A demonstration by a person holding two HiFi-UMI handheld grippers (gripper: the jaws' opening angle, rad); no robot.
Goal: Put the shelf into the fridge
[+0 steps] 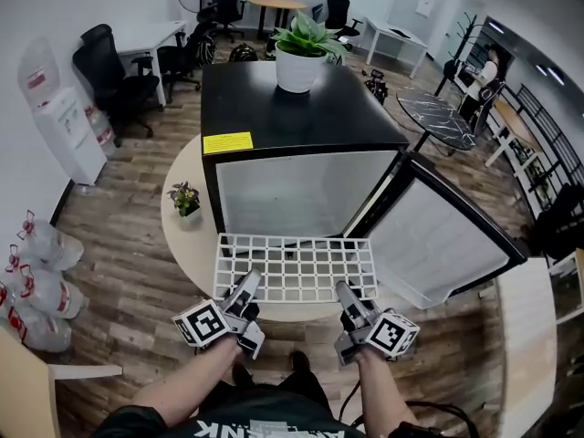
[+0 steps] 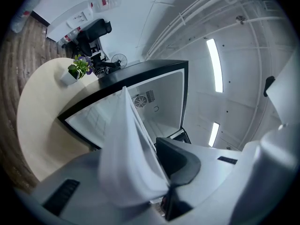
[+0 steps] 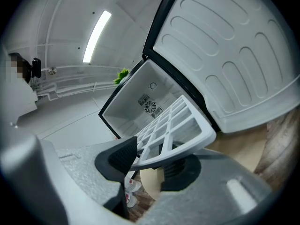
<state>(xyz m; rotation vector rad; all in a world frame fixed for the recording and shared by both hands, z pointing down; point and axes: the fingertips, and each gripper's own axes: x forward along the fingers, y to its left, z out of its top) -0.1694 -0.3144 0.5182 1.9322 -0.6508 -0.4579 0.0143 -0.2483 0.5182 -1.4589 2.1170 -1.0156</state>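
Head view: white grid shelf (image 1: 297, 267) hangs level before the open fridge (image 1: 260, 117), left gripper (image 1: 248, 286) and right gripper (image 1: 347, 293) both clamping its near rim; it looks light, rigid, best held there.

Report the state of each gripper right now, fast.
Left gripper: closed on the near edge of the white plastic grid shelf.
Right gripper: closed on the same shelf's near edge.

One fridge (image 1: 301, 112), one shelf (image 1: 297, 267), two tools (image 1: 250, 281) (image 1: 345, 291), two potted plants (image 1: 301, 48) (image 1: 185, 197), one water dispenser (image 1: 68, 126), one round table (image 1: 182, 240).
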